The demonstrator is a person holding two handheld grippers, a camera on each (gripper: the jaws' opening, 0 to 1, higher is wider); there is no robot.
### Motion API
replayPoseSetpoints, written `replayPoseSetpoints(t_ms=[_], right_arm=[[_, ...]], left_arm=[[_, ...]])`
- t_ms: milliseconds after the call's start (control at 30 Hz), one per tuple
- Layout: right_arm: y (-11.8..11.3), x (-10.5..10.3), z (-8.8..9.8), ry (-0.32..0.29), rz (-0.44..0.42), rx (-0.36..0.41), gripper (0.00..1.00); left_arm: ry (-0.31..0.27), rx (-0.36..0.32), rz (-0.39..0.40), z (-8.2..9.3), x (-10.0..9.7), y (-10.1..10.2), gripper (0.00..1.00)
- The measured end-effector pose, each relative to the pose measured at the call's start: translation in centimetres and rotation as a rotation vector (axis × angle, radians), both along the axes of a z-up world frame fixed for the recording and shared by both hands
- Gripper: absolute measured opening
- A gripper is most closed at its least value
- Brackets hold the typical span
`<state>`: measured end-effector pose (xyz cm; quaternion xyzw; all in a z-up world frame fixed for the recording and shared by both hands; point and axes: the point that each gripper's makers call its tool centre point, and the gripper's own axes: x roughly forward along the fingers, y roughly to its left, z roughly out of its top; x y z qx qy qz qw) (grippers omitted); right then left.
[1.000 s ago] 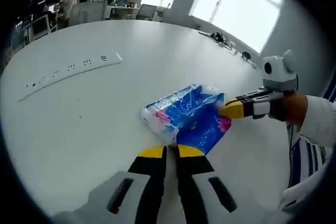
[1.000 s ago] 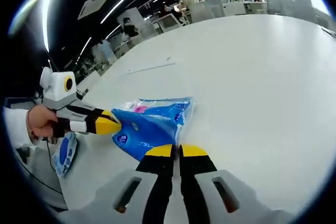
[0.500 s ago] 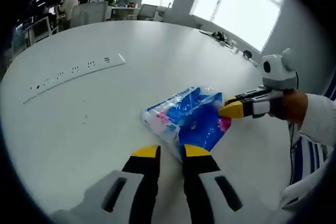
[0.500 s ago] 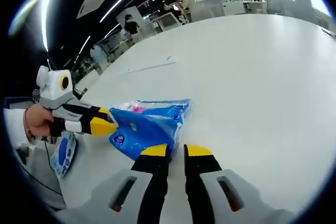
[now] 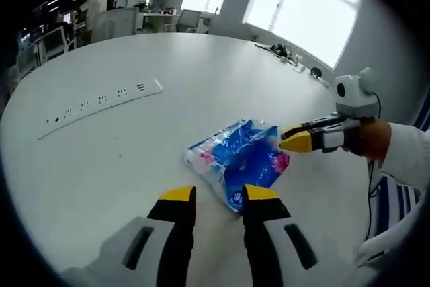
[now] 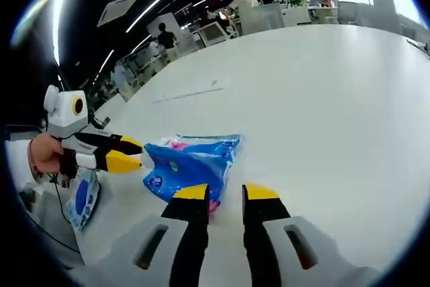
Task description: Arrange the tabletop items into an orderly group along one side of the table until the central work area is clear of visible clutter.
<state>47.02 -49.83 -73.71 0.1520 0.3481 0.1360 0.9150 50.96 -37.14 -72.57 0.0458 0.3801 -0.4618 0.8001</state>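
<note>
A blue, pink and white plastic-wrapped pack [image 5: 238, 162] lies on the white table [image 5: 134, 159]. My left gripper [image 5: 220, 194] is open, and the pack's near corner sits loosely in the gap between its yellow-tipped jaws. My right gripper [image 5: 290, 141] comes in from the right, its tip touching the pack's far side. In the right gripper view, the right gripper [image 6: 226, 191] is open at the edge of the pack [image 6: 191, 166]. The left gripper [image 6: 134, 160] meets the pack from the left, held by a hand [image 6: 41, 154].
A long white power strip [image 5: 101, 99] lies on the table to the far left, also seen as the power strip [image 6: 188, 89]. Small dark items [image 5: 289, 52] sit by the far table edge. A blue-and-white packet [image 6: 80, 196] lies below the table's edge.
Both grippers' jaws have spread from shut to open, letting go of the pack. Both cameras have drawn back slightly. The pack has settled onto the table.
</note>
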Motion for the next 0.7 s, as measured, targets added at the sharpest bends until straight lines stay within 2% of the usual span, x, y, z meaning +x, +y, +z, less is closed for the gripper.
replayPoseSetpoints(t_ms=[67,100,333,700], right_arm=[[-0.1,0.0,0.4,-0.011,-0.005,-0.001,0.19],[-0.3,0.0,1.2,-0.028,-0.017,-0.006,0.21],[-0.1,-0.1,3.1,-0.071,-0.023,-0.005,0.24],[1.1,0.0,5.7,-0.127,-0.006,-0.011,0.33]], left_arm=[[-0.007,-0.006,0.004,0.4,0.1,0.1,0.29],[-0.017,-0.018,0.01,1.4,0.1,0.5,0.33],[-0.036,-0.069,0.025,4.4,0.1,1.1,0.44],[-0.089,-0.104,0.049,7.9,0.5,3.0,0.5]])
